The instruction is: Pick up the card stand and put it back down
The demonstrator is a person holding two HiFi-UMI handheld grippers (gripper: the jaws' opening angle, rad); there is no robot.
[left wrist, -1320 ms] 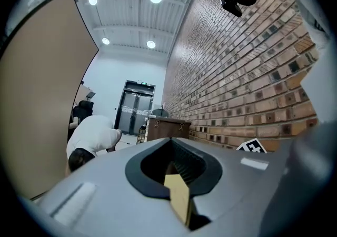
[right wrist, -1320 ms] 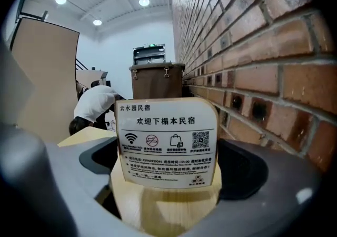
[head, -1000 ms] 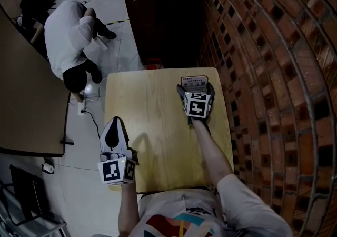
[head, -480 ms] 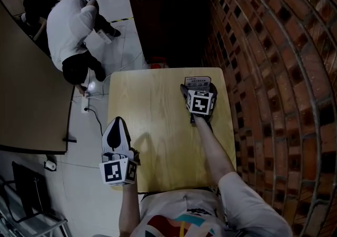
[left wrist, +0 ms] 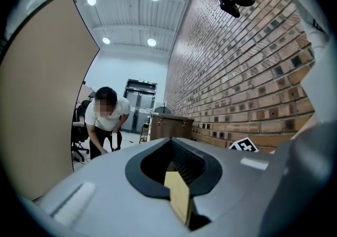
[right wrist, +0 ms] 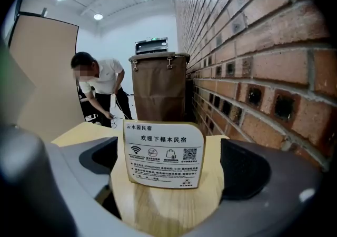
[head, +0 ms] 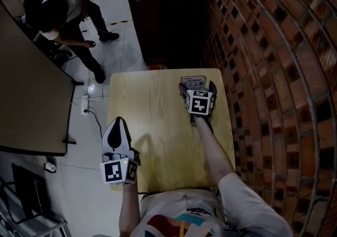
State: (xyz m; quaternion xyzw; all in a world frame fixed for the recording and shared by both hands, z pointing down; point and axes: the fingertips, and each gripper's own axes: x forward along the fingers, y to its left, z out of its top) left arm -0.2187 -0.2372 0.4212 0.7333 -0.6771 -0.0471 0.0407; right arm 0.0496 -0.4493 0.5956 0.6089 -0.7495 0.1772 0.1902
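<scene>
Card stand (right wrist: 163, 154) on table (head: 152, 120), right gripper (right wrist: 169, 178) fingers (right wrist: 247, 170) apart

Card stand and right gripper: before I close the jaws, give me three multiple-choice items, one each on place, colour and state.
1. Where on the table is the card stand?
A) far right part, next to the brick wall
B) near left corner
C) dead centre

2. What colour is the card's face?
A) red
B) white with dark print
C) black

3. How do the right gripper jaws stand?
A) shut and empty
B) shut on a cable
C) apart, one on each side of the card stand

Answers:
1 A: the head view shows it on the far right of the tabletop, on the wall side.
2 B: the right gripper view shows a white face with dark text and icons.
3 C: the right gripper view shows the card standing on the table between parted jaws.
</scene>
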